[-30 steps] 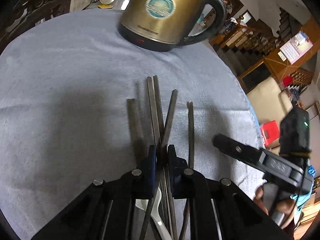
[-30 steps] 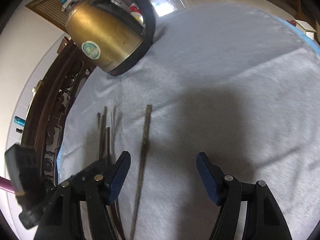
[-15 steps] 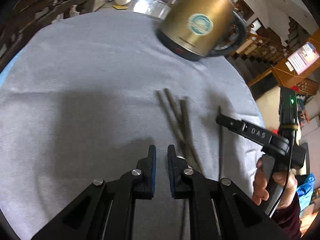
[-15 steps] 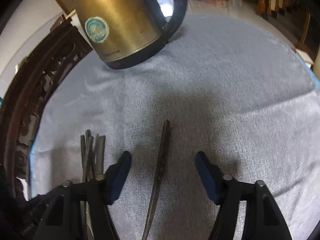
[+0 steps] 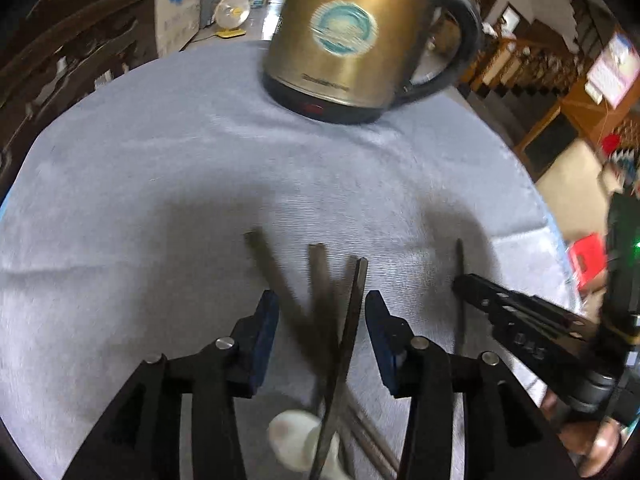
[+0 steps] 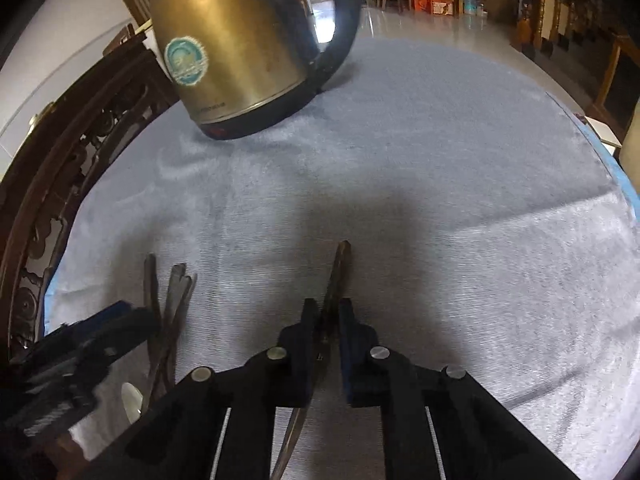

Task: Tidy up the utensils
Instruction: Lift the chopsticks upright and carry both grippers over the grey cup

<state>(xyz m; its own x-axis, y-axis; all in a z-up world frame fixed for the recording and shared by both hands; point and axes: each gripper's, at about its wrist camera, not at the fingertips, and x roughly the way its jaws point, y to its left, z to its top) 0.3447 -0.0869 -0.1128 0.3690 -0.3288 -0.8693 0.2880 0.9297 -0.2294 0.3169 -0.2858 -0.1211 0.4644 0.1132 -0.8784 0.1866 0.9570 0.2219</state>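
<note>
Several dark chopsticks (image 5: 318, 276) lie fanned out on the grey cloth (image 5: 160, 200), with a white spoon (image 5: 292, 436) under their near ends. My left gripper (image 5: 320, 300) straddles the fan. Its jaws are opening, with chopsticks between them and the pads touching none. To the right a single chopstick (image 6: 340, 272) lies apart from the fan. My right gripper (image 6: 326, 308) is closing on it, and both pads press its shaft. In the left wrist view the right gripper (image 5: 472, 284) sits over that lone chopstick (image 5: 459, 256). In the right wrist view the fan (image 6: 172, 296) lies at the left.
A brass-coloured electric kettle (image 5: 344, 40) with a black handle stands on the cloth at the back. A carved dark wooden chair back (image 6: 60, 160) runs along the table's left edge. The cloth's right edge (image 6: 624, 184) drops off to the room floor. A hand (image 5: 592, 448) holds the right gripper.
The left jaws were shut and now stand apart over the fanned chopsticks, after the view swung left and back. The right jaws have closed from wide open onto the single chopstick.
</note>
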